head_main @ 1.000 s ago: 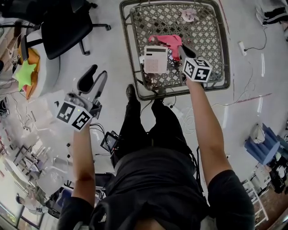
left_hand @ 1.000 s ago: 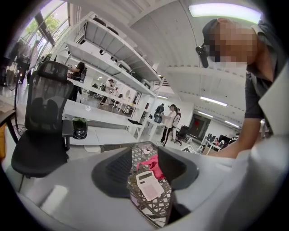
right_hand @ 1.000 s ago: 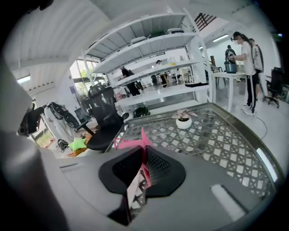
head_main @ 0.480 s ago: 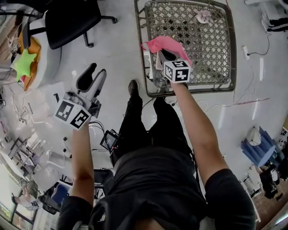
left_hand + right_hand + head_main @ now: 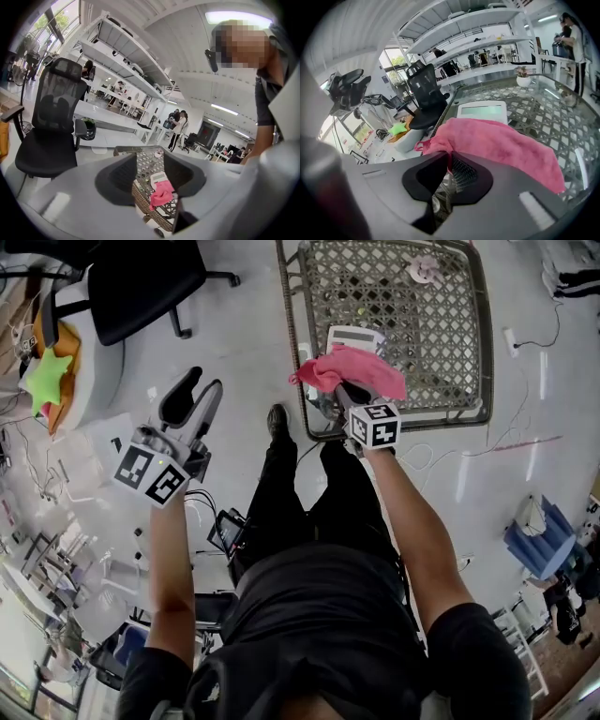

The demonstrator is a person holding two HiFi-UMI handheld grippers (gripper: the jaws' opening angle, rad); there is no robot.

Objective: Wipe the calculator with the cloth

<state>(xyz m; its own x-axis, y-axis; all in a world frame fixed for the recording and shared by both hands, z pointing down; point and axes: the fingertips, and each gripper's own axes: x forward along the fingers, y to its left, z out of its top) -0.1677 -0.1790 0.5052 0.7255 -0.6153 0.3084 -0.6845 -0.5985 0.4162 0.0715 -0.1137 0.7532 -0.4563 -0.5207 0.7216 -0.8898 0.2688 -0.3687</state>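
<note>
A white calculator (image 5: 354,337) lies on the wicker glass-topped table (image 5: 479,343), near its front left corner. A pink cloth (image 5: 352,370) is draped over the calculator's near end. My right gripper (image 5: 339,392) is shut on the cloth's near edge, with its marker cube below it. In the right gripper view the cloth (image 5: 501,140) spreads over my right gripper (image 5: 449,161), and the calculator (image 5: 482,111) lies beyond it. My left gripper (image 5: 193,396) hangs open over the floor, left of the table, holding nothing. Between the jaws of the left gripper (image 5: 152,174) the cloth (image 5: 162,193) shows far off.
A black office chair (image 5: 141,282) stands at the upper left beside a green star toy (image 5: 50,390). A small pink-and-white thing (image 5: 424,271) sits at the table's far side. Cables trail over the floor right of the table. The person's legs stand against the table's front edge.
My right gripper has pulled the cloth back toward the table's near edge, uncovering the calculator's far end. The left gripper has barely shifted.
</note>
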